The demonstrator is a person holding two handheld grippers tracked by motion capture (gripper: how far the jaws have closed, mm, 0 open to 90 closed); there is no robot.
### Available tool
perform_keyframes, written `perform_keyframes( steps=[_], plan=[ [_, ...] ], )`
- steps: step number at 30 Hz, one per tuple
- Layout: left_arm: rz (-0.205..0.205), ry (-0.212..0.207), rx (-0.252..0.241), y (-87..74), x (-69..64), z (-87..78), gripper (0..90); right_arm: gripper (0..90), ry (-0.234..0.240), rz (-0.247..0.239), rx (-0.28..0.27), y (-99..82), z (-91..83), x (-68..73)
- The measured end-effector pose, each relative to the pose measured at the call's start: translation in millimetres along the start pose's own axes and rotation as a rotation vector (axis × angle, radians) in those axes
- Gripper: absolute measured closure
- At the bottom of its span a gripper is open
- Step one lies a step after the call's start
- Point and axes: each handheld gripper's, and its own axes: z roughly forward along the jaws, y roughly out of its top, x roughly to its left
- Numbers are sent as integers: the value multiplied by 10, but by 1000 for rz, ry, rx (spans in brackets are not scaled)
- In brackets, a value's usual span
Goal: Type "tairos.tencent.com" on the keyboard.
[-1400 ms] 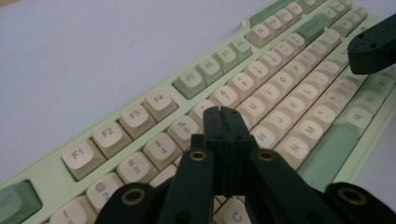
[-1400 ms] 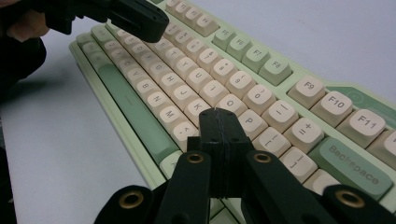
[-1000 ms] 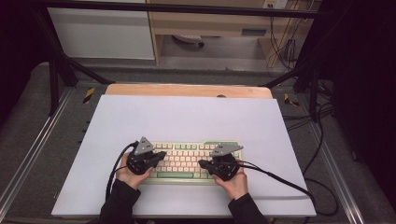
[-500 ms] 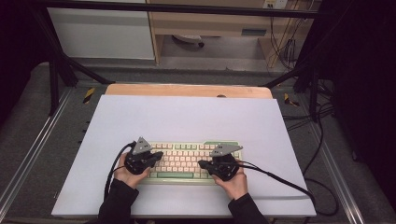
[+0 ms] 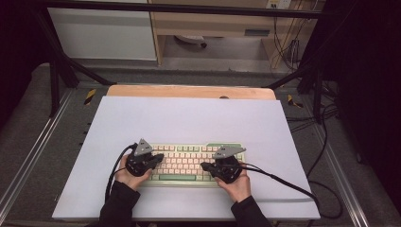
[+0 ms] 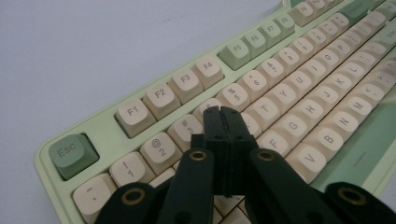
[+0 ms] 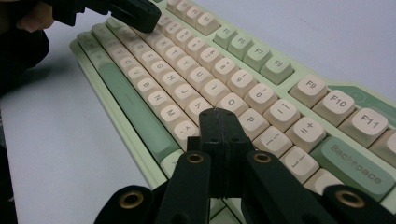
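Both grippers, L & R, are hovering clenched, empty, over the green mechanical keyboard at the table's near-centre, w/ blunt tips risking hitting two keys.

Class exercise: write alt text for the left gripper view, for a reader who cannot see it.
The left gripper, its two black jaws shut together, is poised over the left end of a pale green keyboard with cream keys, its tip near the number row. A green Esc key sits at the corner, and the keyboard lies on a pale lilac table surface.
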Motion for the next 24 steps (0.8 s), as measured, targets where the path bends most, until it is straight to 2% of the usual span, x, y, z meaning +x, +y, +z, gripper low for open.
perform_keyframes(
  steps=[6, 8, 24],
  plan=[
    [7, -2, 6, -8, -12, 23, 900, 900, 1, -2, -1, 0, -3, 0],
    [11, -3, 22, -18, -18, 43, 900, 900, 0, -2, -2, 1, -4, 0],
    [11, -18, -16, 7, -29, -80, 900, 900, 4, 6, -14, 15, -23, 9]
  ],
)
